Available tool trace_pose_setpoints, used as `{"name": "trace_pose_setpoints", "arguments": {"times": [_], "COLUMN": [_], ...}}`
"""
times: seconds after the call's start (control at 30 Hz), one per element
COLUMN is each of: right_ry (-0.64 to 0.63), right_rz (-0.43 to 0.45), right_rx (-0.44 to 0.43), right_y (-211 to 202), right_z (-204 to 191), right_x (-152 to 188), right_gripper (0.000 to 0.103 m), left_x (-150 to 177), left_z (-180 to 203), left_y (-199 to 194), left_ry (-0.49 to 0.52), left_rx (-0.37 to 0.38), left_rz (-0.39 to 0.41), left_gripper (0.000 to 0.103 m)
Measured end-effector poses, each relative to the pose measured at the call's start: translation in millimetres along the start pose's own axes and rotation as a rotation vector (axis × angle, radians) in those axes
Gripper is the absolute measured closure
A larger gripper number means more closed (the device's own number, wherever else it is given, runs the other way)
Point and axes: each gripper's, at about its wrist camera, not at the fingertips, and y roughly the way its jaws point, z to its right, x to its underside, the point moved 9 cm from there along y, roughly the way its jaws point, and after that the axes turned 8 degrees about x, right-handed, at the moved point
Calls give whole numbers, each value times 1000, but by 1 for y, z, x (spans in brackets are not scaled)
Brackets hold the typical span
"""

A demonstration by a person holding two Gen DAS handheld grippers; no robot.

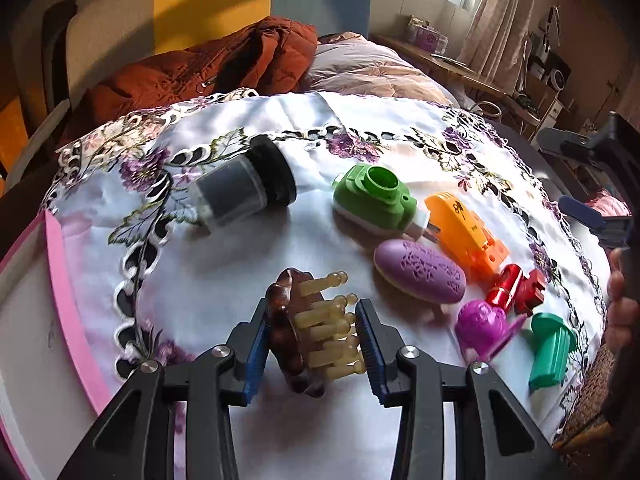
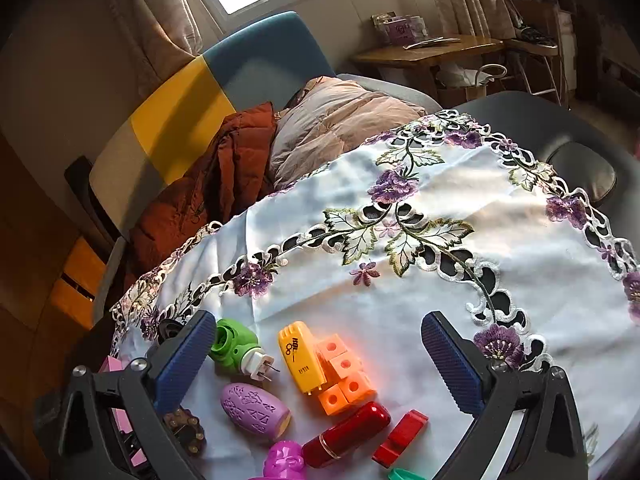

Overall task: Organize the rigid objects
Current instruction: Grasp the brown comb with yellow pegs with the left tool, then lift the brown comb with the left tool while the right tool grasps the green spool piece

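Left gripper (image 1: 312,344) clamped on brown massage comb (image 1: 308,332) — right gripper (image 2: 320,364) agape, empty.

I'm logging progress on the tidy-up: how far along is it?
Possibly done: several toys lie clustered, among them the green camera, orange piece, purple oval and red tube. In hand: the left gripper is shut on the brown massage comb. Left: the dark jar lies apart on its side. The right gripper is open and empty.

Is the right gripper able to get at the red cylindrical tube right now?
Probably yes: the right gripper is open and empty, and the red cylindrical tube lies uncovered between its fingers, though neighbours crowd it.
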Motion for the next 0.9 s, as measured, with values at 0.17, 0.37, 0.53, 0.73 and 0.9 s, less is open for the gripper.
{"name": "trace_pose_setpoints", "arguments": {"times": [0.17, 0.37, 0.53, 0.73, 0.9], "right_ry": [15, -13, -183, -423, -577], "right_rz": [-34, -149, -274, -481, -591], "right_rx": [-4, -86, -29, 88, 163], "right_y": [5, -13, -38, -37, -22], "right_z": [3, 6, 16, 28, 35], "right_x": [4, 14, 36, 94, 121], "right_gripper": [0, 0, 0, 1, 2], "left_x": [15, 25, 33, 41, 48], "left_z": [4, 10, 7, 3, -8], "left_y": [-26, -67, -85, -98, -110], "left_ry": [-9, 20, -8, -29, -47], "left_rx": [30, 58, 91, 105, 99], "left_rz": [33, 86, 119, 140, 156], "left_gripper": [62, 62, 61, 61, 61]}}
